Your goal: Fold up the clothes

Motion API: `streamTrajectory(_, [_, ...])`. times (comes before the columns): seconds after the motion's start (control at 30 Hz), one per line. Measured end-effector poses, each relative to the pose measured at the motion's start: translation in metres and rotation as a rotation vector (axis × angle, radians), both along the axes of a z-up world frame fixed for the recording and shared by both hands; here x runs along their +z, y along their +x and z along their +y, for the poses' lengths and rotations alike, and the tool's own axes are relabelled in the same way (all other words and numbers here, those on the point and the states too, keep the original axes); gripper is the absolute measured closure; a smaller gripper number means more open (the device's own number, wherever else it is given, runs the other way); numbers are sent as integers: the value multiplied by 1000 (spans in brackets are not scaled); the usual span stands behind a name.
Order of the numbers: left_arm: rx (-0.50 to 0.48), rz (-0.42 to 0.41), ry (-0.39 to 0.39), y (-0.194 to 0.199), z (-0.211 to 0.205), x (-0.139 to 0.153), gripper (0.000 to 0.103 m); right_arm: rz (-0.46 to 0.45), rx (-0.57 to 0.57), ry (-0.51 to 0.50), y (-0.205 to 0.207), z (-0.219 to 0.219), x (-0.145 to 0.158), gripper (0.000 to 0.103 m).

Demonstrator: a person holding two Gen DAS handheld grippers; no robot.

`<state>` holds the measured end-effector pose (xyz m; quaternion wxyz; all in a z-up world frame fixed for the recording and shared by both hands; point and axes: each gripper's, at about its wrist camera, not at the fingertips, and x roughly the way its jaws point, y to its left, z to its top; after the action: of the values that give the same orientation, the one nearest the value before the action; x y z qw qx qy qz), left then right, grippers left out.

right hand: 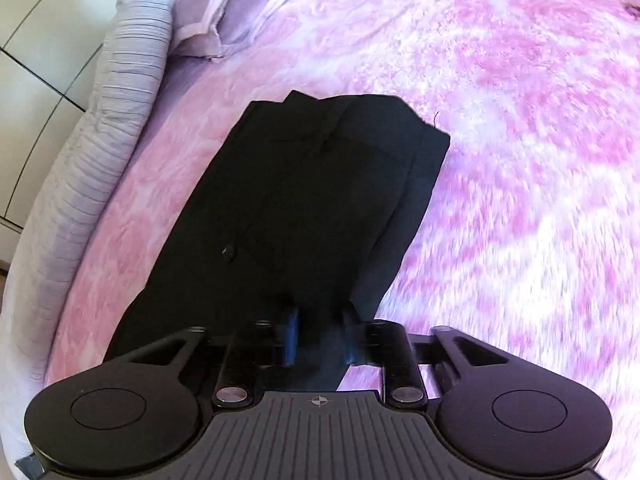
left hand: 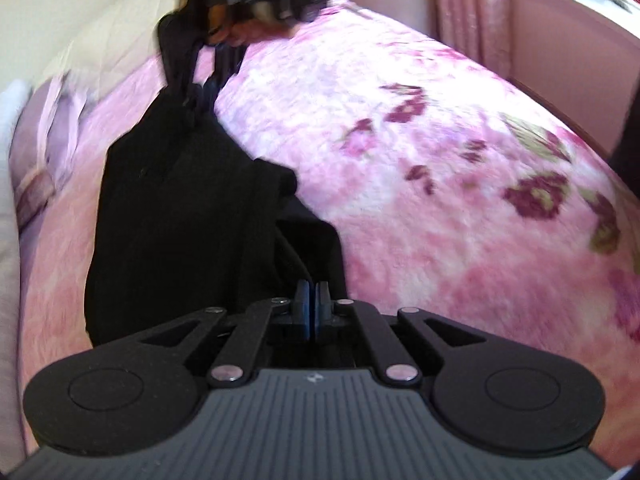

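Left gripper (left hand: 311, 294) pinched together on black clothes (left hand: 176, 216), right gripper (right hand: 320, 330) clamped on the same dark cloth, clothes stretched above pink flowery blanket (left hand: 460, 184), purple pillow (right hand: 248, 20) behind, no words readable.

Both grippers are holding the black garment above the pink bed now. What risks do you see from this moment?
1. The right gripper pinches only a narrow bunch of the black garment, so the cloth may slip out.
2. The left gripper looks shut on a thin edge, and the layers hang unevenly, so the fold may land crooked.
3. The fluffy pink blanket may drag on the fabric and wrinkle it.
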<state>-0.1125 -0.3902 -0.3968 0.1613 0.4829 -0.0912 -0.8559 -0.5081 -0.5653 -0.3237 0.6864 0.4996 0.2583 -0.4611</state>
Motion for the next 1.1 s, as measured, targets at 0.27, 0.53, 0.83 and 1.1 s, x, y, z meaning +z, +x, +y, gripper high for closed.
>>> streamTrajectory(0.27, [101, 98, 179, 34, -18, 37, 90, 89, 57, -129, -18, -26, 25, 102])
streamTrajectory(0.53, [506, 156, 130, 67, -140, 38, 75, 114, 17, -140, -27, -59, 22, 37])
streamTrajectory(0.83, [657, 45, 212, 57, -249, -15, 103, 61, 13, -59, -36, -72, -7, 54])
streamTrajectory(1.1, [647, 221, 302, 61, -261, 20, 71, -33, 10, -18, -53, -79, -8, 51])
